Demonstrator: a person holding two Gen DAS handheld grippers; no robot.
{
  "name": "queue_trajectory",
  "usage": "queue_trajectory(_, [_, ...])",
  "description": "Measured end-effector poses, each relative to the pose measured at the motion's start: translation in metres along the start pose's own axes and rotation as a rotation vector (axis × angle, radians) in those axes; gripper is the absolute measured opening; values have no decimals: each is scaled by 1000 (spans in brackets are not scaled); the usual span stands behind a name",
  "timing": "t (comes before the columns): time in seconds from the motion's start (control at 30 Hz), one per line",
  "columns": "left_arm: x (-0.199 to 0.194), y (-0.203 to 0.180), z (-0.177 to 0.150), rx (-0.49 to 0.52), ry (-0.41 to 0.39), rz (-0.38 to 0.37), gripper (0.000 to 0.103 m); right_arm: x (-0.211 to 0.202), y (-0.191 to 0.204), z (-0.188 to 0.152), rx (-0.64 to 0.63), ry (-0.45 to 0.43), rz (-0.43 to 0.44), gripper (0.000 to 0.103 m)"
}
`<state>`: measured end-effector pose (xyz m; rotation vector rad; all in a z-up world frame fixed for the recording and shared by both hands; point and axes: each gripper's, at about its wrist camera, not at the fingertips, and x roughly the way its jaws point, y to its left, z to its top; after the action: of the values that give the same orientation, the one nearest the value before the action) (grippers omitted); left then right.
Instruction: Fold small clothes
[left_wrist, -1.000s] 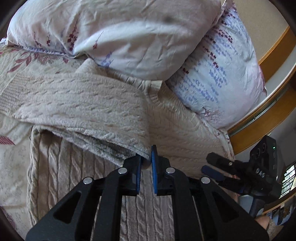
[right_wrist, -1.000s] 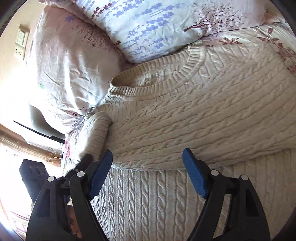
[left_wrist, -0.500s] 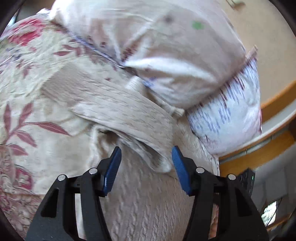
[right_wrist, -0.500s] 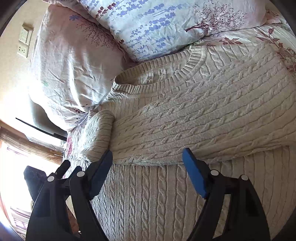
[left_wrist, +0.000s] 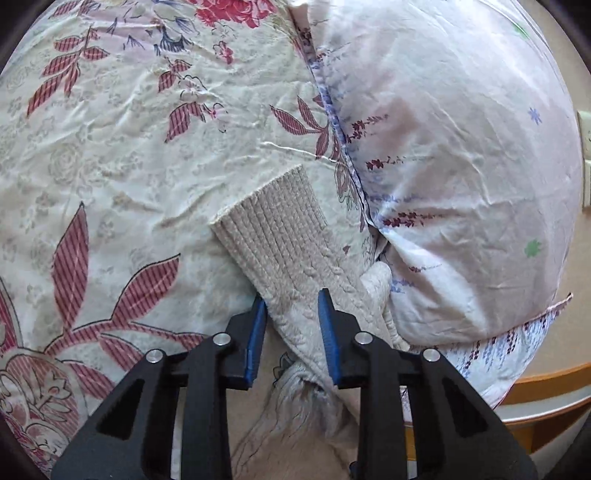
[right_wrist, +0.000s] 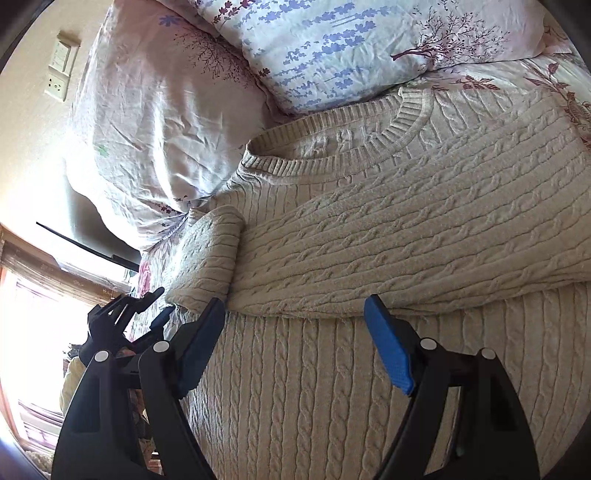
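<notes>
A cream cable-knit sweater (right_wrist: 406, 229) lies on the bed, collar toward the pillows, one side folded over its body. In the left wrist view its other sleeve (left_wrist: 284, 236) stretches out over the floral sheet, ribbed cuff farthest away. My left gripper (left_wrist: 291, 314) straddles this sleeve with its blue pads on either side, partly closed; the pads touch or nearly touch the knit. My right gripper (right_wrist: 295, 325) is open and empty, hovering over the sweater's lower body just below the folded edge. The left gripper (right_wrist: 129, 314) also shows at the left of the right wrist view.
Two floral pillows (right_wrist: 332, 48) (left_wrist: 461, 166) lie at the head of the bed, against the sweater's collar and the sleeve. The floral bedsheet (left_wrist: 110, 147) spreads to the left. A wooden bed edge (left_wrist: 546, 387) and wall sockets (right_wrist: 59, 70) lie beyond.
My left gripper let go of the folded sweater side, opened, swung left to the outstretched sleeve and now closes around it. My right gripper stayed open and nearly still.
</notes>
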<state>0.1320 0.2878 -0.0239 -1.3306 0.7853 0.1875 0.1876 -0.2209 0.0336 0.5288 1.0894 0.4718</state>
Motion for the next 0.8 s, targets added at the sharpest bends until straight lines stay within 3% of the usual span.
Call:
queue_trajectory(0.07, [5,-2,4,-4,-6,19,7,-4,-2,0,1,-6,-1,79])
queue_trajectory(0.17, [3,-19,1,68,-41,35,6,-11,-6,0,3,-22,0,79])
queue_trajectory(0.27, [-7,-57,-12,228,-92,16,5,-22,-11,3,5,-45,5,79])
queue_trajectory(0.37, [-11,-104,-37,409,-92,-45,5,-37,-18,9,15,-80,22,79])
queue_trajectory(0.5, [-3,-169,-96,685,-43,-131,5,-56,-32,22,57,-127,86,79])
queue_trajectory(0.63, [23,-218,-177,947,42,-200,5,-72,-60,35,165,-163,183,79])
queue_trajectory(0.8, [84,-229,-271,1110,225,-182,5,-74,-103,45,344,-137,293,79])
